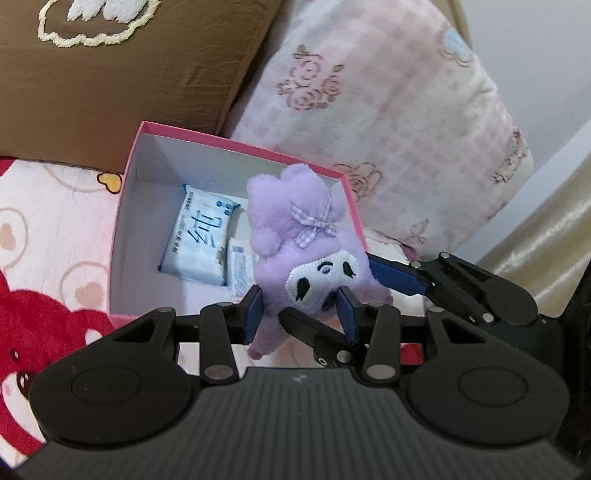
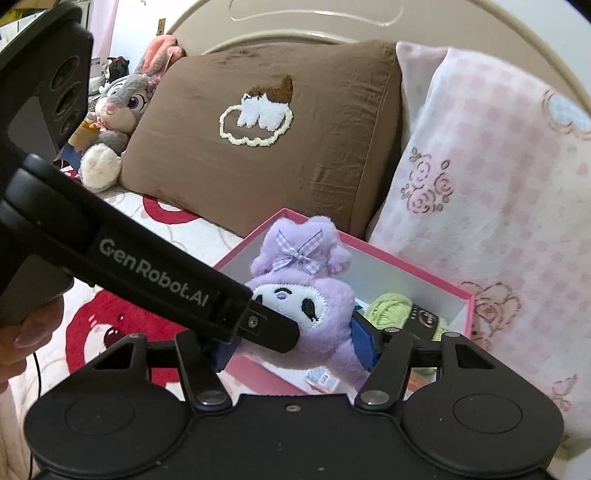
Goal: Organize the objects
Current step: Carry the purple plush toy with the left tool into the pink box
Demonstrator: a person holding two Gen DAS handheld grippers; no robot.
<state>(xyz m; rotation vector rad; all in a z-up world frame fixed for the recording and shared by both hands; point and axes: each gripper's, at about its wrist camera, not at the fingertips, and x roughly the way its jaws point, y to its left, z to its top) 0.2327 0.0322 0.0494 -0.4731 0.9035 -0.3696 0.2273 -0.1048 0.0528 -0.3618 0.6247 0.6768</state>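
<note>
A brown pillow [image 2: 258, 147] with a stitched white cloud patch leans against the headboard [image 2: 314, 22] at twelve o'clock, touching a pink checked pillow [image 2: 498, 221] printed with roses at two o'clock. A grey plush rabbit [image 2: 118, 110] sits at ten o'clock, just beside the brown pillow, on a bedspread [image 1: 44, 229] patterned with red bears

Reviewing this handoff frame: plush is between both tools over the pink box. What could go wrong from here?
1. The left tool pinches only the low end of the purple plush; it could slip out.
2. The right tool reaches around the same plush from the side, so the two tools could collide or tug it apart.
3. The plush hangs near the pink box rim; dropped, it may land outside rather than beside the tissue pack.
</note>
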